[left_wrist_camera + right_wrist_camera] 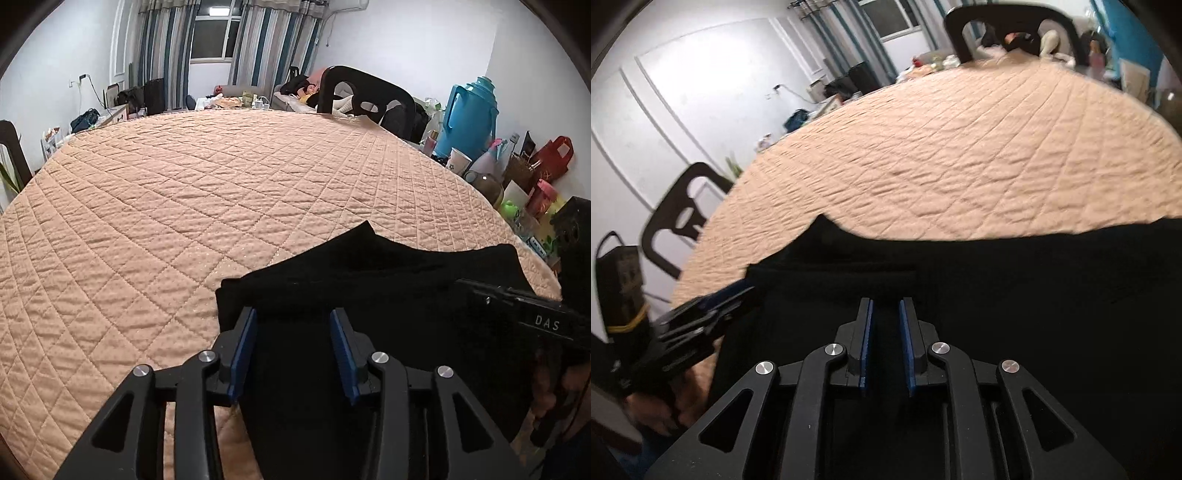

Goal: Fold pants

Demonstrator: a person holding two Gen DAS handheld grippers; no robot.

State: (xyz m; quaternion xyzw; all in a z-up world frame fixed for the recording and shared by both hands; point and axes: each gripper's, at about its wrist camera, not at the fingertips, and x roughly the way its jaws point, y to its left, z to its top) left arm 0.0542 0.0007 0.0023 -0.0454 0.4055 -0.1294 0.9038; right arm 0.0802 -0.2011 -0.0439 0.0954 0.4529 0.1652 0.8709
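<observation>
Black pants (pixel 369 266) lie folded in a flat pile at the near edge of a peach quilted table cover (pixel 221 184). My left gripper (pixel 293 314) hovers over the pile's left end, its blue pads well apart with no cloth pinched between them. The right gripper (pixel 886 301) is above the middle of the pants (pixel 1034 277), pads a narrow gap apart, and nothing shows gripped in that gap. In the left wrist view the right gripper's black body (pixel 524 314) comes in from the right. The left gripper (pixel 738 290) appears blurred at the pile's left corner in the right wrist view.
A black chair (pixel 365 92) stands at the table's far side and another (pixel 683 218) at its left. Along the right edge are a blue thermos (pixel 469 114), a paper cup (pixel 458 160), a red bag (pixel 554 155) and other clutter. The quilted cover (pixel 960 147) stretches far beyond the pants.
</observation>
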